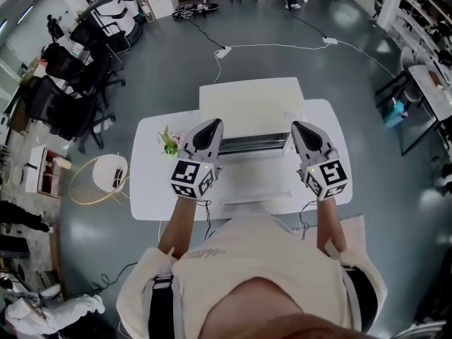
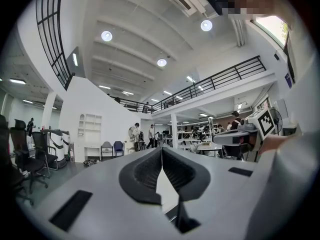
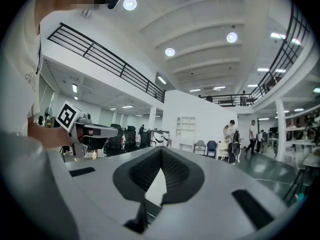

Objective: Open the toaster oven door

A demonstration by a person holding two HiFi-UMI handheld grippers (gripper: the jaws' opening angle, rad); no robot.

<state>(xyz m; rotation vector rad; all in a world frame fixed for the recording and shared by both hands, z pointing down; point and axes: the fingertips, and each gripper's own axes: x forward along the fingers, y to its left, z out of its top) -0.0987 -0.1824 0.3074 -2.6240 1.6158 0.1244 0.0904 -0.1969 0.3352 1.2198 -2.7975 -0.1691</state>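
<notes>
The left hand-held gripper [image 1: 210,126] and the right hand-held gripper [image 1: 301,127], each with jaws pressed together on nothing, flank the oven [image 1: 251,104] above the counter [image 1: 152,189].

the toaster oven [image 1: 251,108] is seen only from above, so its front face and door are hidden. the pale patch on the worktop [image 1: 152,182] just in front of it blends into the white and cannot be told apart. the tips of the left gripper [image 1: 213,124] and right gripper [image 1: 298,126] lie over the oven's front corners (touching or apart is unclear). the person's torso [image 1: 254,274] covers the worktop's near edge. a small greenish thing [image 1: 169,142] beside the left gripper is too small to name. in the gripper views only a white sliver [image 2: 165,191] shows between the tongs, too little to identify.
</notes>
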